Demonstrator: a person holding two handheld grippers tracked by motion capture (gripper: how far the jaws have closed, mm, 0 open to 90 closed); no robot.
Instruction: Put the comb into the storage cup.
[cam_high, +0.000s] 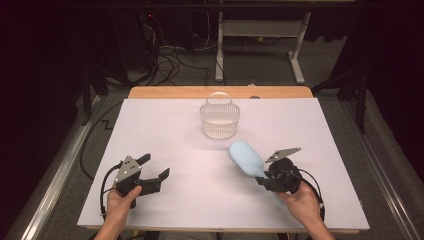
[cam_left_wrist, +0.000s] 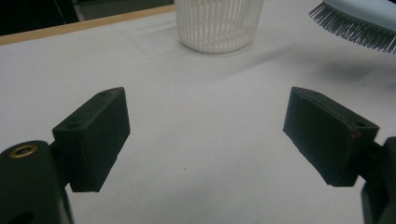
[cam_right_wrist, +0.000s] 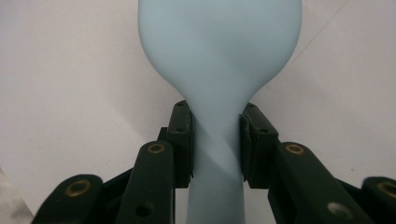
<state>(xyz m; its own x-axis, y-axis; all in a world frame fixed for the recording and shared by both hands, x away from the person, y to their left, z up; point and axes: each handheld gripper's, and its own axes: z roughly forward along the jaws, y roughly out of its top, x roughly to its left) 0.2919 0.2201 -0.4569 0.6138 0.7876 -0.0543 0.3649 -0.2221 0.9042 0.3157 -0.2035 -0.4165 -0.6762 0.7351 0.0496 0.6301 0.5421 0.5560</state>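
1. The pale blue smooth plastic hairbrush (cam_right_wrist: 219, 60) is looking matt, its dark bristles fine.
2. The white ribbed plastic basket (cam_high: 219, 119) is looking translucent.
3. The white matt paper sheet (cam_high: 165, 130) is covering the wooden table (cam_high: 165, 92).

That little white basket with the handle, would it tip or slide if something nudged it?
The basket looks like thin slatted plastic, so probably light and apt to slide on the smooth white table. Its base looks narrower than its rim, so a high push might tip it.

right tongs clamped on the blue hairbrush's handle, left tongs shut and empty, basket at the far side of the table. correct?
Not quite: the left tongs are open, jaws wide apart with nothing between them, as the left gripper view shows. The rest holds: right tongs clamp the hairbrush handle, basket far side.
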